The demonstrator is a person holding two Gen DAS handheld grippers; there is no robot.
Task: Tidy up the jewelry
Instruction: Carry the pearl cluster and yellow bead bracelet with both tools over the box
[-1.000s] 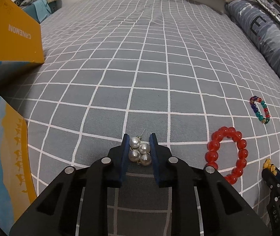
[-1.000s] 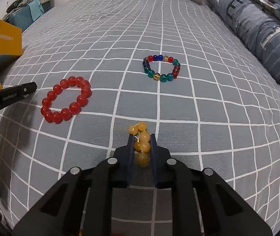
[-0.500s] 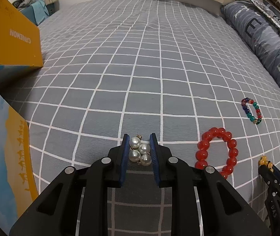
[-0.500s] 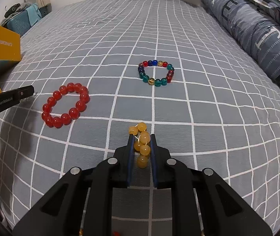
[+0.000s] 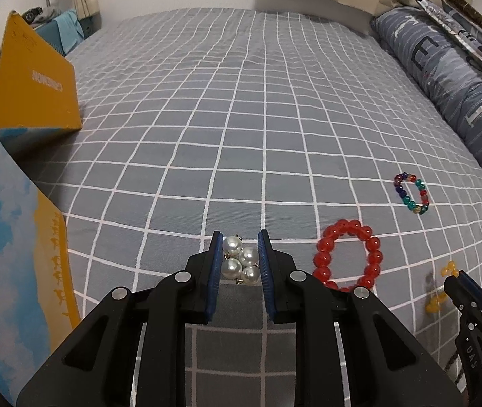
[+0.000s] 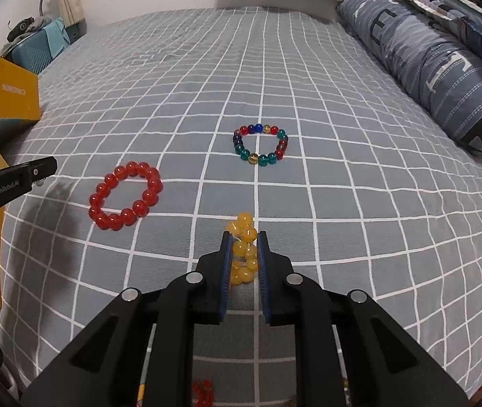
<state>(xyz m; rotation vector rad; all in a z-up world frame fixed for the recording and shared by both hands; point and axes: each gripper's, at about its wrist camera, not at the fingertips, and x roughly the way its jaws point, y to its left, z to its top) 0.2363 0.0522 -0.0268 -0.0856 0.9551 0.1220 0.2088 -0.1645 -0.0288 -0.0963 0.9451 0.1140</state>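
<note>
My left gripper (image 5: pixel 240 240) is shut on a cluster of white pearls (image 5: pixel 241 260) and holds it above the grey checked bedspread (image 5: pixel 241 118). My right gripper (image 6: pixel 244 237) is shut on a yellow bead bracelet (image 6: pixel 243 254), which bunches between the fingers and sticks out past the tips. A red bead bracelet (image 5: pixel 347 254) lies flat on the bed just right of the left gripper; it also shows in the right wrist view (image 6: pixel 125 195). A multicoloured bead bracelet (image 6: pixel 260 144) lies farther back; it also shows in the left wrist view (image 5: pixel 412 193).
An open yellow and blue box (image 5: pixel 20 261) stands at the left, its lid (image 5: pixel 36 78) raised behind it. A striped blue pillow (image 6: pixel 427 64) lies along the right edge of the bed. A teal case (image 6: pixel 34 52) sits beyond the far left corner.
Both grippers have risen and pulled back a little with their loads still held. The red and multicoloured bracelets have not moved on the bed.
</note>
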